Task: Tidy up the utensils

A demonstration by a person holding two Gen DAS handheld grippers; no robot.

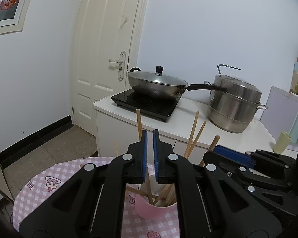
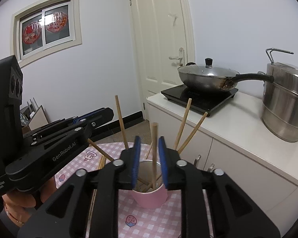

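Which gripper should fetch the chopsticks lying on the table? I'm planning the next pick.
Left. Its gripper is empty and nearer the loose chopsticks; the right gripper sits over the pink cup with a chopstick between its open jaws.

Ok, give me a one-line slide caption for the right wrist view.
Right tongs open around an upright wooden chopstick standing in the pink cup on the pink checked tablecloth.
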